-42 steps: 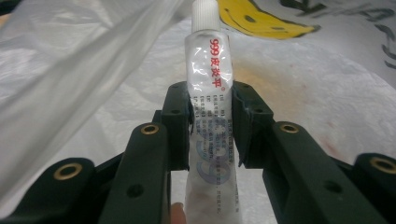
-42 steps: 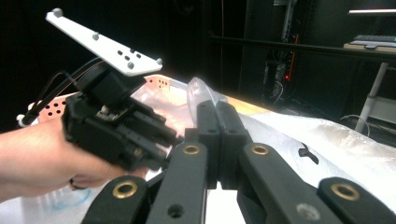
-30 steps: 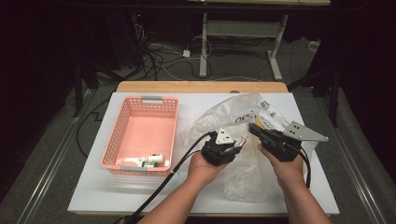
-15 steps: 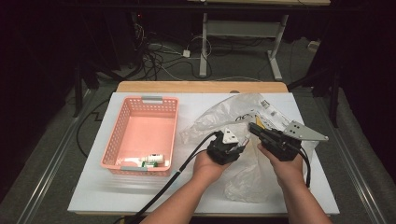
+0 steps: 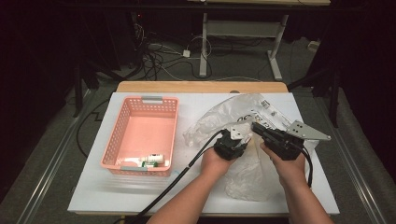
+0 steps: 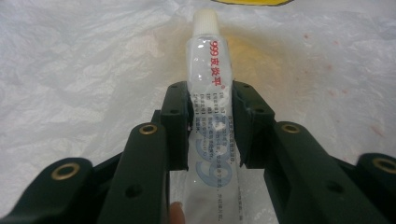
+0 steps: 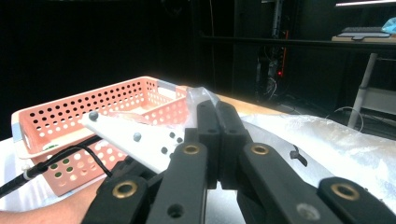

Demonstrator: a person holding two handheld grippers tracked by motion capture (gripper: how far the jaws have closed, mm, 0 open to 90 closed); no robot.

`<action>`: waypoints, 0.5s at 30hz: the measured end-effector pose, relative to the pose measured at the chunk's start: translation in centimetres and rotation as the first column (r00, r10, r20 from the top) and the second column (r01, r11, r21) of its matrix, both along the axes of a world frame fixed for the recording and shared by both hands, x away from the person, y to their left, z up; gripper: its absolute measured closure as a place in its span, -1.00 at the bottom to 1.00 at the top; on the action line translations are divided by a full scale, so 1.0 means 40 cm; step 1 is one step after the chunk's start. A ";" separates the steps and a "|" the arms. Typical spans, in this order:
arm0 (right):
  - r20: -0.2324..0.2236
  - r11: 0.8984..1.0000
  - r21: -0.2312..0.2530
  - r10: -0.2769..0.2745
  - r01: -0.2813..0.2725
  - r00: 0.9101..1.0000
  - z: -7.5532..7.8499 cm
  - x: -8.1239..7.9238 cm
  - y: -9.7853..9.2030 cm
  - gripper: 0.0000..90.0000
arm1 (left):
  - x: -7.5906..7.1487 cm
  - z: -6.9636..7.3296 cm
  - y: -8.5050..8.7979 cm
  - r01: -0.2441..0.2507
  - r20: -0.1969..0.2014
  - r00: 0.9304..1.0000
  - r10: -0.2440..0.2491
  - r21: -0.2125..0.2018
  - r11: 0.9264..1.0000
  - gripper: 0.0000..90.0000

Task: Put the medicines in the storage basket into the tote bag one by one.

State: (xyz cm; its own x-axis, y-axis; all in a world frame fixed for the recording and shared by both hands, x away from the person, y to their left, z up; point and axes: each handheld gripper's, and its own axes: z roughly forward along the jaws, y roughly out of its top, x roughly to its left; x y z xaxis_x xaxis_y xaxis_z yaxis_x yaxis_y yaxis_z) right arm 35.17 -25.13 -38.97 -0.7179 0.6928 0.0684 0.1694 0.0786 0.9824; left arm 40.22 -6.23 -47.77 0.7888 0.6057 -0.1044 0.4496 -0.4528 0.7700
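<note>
Left gripper [image 6: 211,100] has the white ointment tube [image 6: 211,107]

Its fingers clamp the tube just above the crinkly plastic bag [image 5: 243,135]; right gripper [image 5: 259,129] fingers look pinched shut on the bag's edge, right of the pink basket [image 5: 122,126].

High view: fixed overhead, faces fwd/down, whole table [image 5: 93,186] visible. Left gripper view: very close, looks down onto plastic bag [image 6: 84,70]. Right gripper view: low over bag, faces pink basket [image 7: 93,112]. Bag shared by all three.
</note>
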 end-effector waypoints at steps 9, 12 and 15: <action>-0.003 1.000 0.000 -0.002 0.002 1.000 -0.001 0.000 -0.006 1.00 | -0.031 0.027 0.026 0.034 0.001 0.999 -0.034 -0.054 0.998 0.08; -0.001 1.000 -0.003 0.000 0.000 1.000 -0.001 0.000 -0.006 1.00 | -0.049 0.033 0.042 0.054 -0.007 0.998 -0.055 -0.101 0.993 -0.01; -0.001 1.000 -0.007 0.001 -0.001 1.000 -0.002 -0.001 -0.003 1.00 | -0.071 0.037 0.060 0.073 -0.007 0.997 -0.074 -0.117 0.990 -0.11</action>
State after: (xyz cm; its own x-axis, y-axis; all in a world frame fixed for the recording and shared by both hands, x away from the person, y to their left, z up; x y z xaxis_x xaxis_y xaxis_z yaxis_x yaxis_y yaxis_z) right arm 35.13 -25.27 -39.04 -0.7185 0.6925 0.0647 0.1707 0.0855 0.9816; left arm 37.40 -3.84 -46.27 0.8291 0.5293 -0.1803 0.4277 -0.3925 0.8142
